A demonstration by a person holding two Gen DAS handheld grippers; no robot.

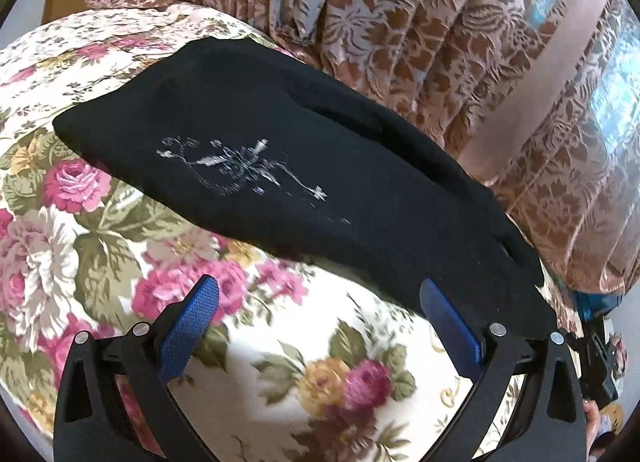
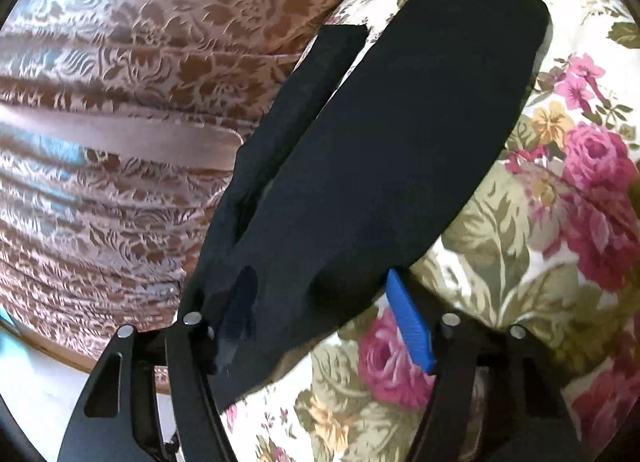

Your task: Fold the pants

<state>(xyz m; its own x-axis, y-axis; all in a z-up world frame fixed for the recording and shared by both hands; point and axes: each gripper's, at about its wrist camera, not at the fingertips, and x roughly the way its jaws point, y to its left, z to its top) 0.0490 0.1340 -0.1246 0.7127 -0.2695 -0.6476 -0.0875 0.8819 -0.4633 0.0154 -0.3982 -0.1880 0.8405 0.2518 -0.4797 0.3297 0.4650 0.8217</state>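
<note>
now: black pants lie folded on the flowered bedcover

the black knit pants with a faded white flourish print [image 1: 256,165] lie in a folded bundle across the middle of the left wrist view, running from centre left down to lower right, on the cream bedcover printed with pink roses and green leaves [image 1: 100,229]. behind them, across the top and right of the frame, hangs a pink-brown brocade curtain with a leaf pattern [image 1: 400,21].

the left gripper [image 1: 320,302] sits at the bottom of its frame with its blue pads spread wide; nothing is between them, and the pants' near edge lies just beyond the right pad.

in the right wrist view the pants [image 2: 400,141] fill the centre, reaching from upper right to lower left, with a narrower flap on the left side. the right gripper [image 2: 320,314] has its jaws partly apart with the pants' near corner lying between them; cloth drapes over the left finger, while the blue right pad [image 2: 412,330] stands clear just beside the fabric's edge, not pressing it.
</note>
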